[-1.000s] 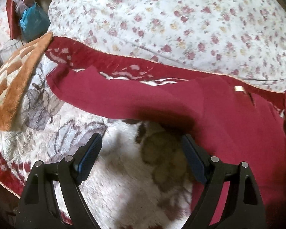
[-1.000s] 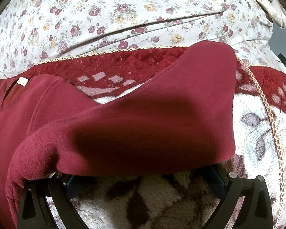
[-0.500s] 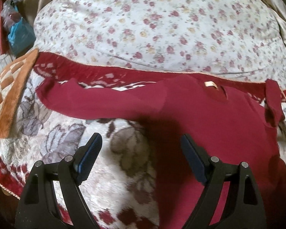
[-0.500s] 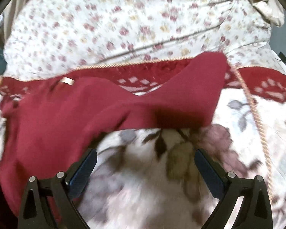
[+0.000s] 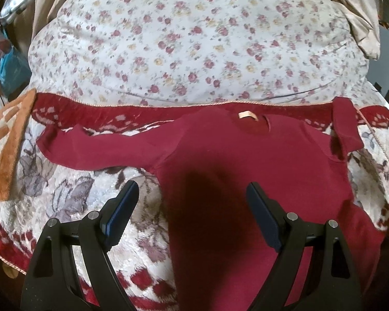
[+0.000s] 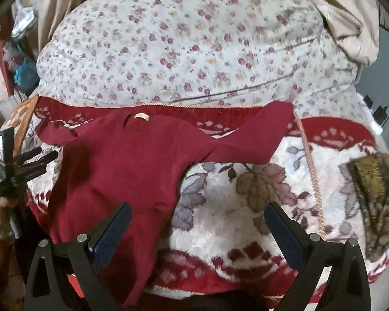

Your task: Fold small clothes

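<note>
Red sweater (image 5: 246, 160) spread flat on floral blanket (image 5: 64, 194).
Left gripper (image 5: 192, 212) and right gripper (image 6: 197, 230) hover above, jaws apart, empty.

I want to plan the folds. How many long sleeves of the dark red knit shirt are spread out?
2. The left sleeve lies toward the orange checked towel; the right sleeve reaches the blanket's cord edge.

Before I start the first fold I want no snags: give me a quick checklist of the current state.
1. Left gripper open, holding nothing: ok.
2. Right gripper open, holding nothing: ok.
3. Red long-sleeved top spread on the floral blanket, neck label up: ok.
4. Left-side sleeve laid out straight: ok.
5. Right-side sleeve flat: not ok, in the left view its end looks turned up.
6. Hem at the near edge flat: cannot tell.
</note>
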`<state>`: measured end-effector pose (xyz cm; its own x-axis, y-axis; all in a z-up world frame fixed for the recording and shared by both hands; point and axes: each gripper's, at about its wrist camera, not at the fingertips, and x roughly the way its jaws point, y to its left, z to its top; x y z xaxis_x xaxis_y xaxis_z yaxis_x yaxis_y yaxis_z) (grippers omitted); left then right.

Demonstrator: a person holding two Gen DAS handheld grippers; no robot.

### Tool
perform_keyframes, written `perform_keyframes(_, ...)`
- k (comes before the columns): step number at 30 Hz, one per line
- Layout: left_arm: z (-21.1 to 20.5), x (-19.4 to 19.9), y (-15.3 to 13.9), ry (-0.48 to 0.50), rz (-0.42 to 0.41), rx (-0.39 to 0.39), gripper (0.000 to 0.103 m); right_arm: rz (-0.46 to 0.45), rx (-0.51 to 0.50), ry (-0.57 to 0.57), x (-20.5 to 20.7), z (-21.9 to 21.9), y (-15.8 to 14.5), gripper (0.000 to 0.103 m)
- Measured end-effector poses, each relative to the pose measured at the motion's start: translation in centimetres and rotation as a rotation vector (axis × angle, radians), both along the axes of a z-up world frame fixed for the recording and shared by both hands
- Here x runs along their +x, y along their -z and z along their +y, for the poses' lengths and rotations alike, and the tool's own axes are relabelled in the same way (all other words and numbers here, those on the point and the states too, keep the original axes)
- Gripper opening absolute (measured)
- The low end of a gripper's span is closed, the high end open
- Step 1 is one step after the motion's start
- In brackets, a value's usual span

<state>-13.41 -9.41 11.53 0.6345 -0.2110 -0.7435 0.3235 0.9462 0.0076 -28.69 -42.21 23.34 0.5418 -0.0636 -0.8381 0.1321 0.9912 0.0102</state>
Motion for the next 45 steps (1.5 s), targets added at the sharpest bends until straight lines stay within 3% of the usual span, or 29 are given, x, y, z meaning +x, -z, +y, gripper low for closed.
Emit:
perform_keyframes(4, 0.0, -0.6, -0.2, 0.006, -0.004, -0.003, 0.085, -0.030, 0.072, -0.024, 0.2, 1.6, -0.8, 0.101)
perform_keyframes(9, 0.8, -0.7, 0.3, -0.009, 0.001, 0.002, 0.085, -0.031, 0.157, -0.062, 3.6, 5.5, 1.3, 0.102)
perform_keyframes(15, 2.5, 0.3, 0.7, -0.060, -0.001, -0.002, 0.085, -0.046, 0.167, -0.132, 8.8, 11.1, 4.5, 0.102)
perform_keyframes(21, 4.0, 2.1, 1.6, -0.103, 0.011, -0.009, 0.085, -0.028, 0.085, -0.185, 13.1, 15.3, 8.5, 0.102)
perform_keyframes(27, 4.8, 3.7, 3.0, -0.132, 0.033, -0.011, 0.085, -0.005, 0.043, -0.154, 15.8, 16.2, 12.0, 0.102)
perform_keyframes(45, 5.8, 6.9, 5.2, -0.198, 0.036, 0.036, 0.085, 0.056, 0.083, -0.117, 18.4, 16.1, 16.9, 0.102)
